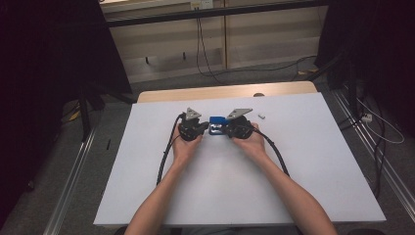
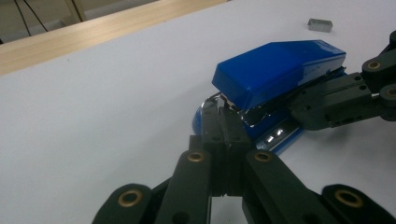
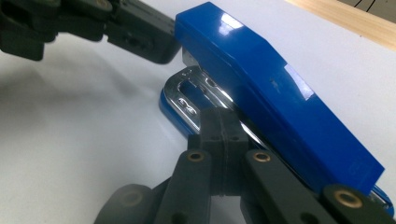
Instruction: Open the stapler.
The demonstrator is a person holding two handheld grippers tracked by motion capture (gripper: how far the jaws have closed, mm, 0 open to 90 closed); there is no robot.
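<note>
The blue stapler (image 1: 217, 125) lies on the white table (image 1: 293, 186) nearer its far edge, midway between the side edges, directly between both grippers. The left gripper (image 2: 223, 122), jaws pressed together and empty, touches its front end; the right gripper (image 3: 219, 122), likewise closed, noses under its raised top

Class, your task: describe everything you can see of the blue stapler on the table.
The stapler has a glossy blue plastic top, a shiny metal magazine and anvil plate, and a blue base. It lies on the white table near the far edge, its top raised off the base at the front. The left gripper, fingers together, meets its front end; the right gripper, also shut, reaches in under the top from the side. A small strip of staples lies apart, beyond it.
</note>
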